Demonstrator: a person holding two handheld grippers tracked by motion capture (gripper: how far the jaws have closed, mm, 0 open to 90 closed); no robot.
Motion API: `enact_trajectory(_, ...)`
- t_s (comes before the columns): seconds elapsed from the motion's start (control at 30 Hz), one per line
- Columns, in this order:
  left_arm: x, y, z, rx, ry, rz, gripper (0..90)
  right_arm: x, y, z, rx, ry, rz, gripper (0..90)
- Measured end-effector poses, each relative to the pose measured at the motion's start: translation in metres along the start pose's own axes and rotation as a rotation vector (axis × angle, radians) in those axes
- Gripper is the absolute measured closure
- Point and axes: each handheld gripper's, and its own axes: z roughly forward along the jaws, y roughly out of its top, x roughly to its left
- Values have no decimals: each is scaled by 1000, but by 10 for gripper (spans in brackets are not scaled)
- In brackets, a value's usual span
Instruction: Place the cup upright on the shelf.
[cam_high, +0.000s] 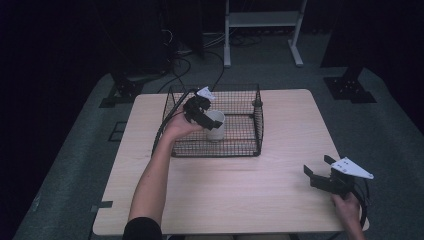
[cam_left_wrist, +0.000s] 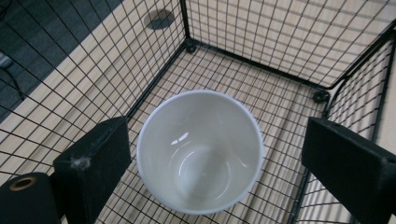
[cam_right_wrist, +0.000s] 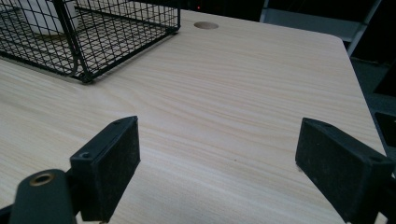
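A light wood table carries a black wire basket on its far half, left of centre, with a round cable hole in the tabletop beyond the basket's corner. Inside the basket 1 white cup stands upright and empty on the mesh floor, with the left gripper poised directly above it, its 2 jaws spread wide to either side of the rim, the left pad just beside it and the right one apart. The right gripper sits over bare wood near the table's near right corner, well apart from the basket, jaws wide and holding nothing.
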Motion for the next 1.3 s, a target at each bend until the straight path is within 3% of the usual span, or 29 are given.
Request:
enact_trajectory(0.17,-7,0,-11,-23,12,19,76,0,0,0,0,-2,0,131)
enact_trajectory(0.47,-16,-3,-23,-41,6,5,76,0,0,0,1,-4,2,131)
enact_trajectory(1.3,-44,-23,-53,-100,43,19,76,-1,0,1,3,-8,5,131)
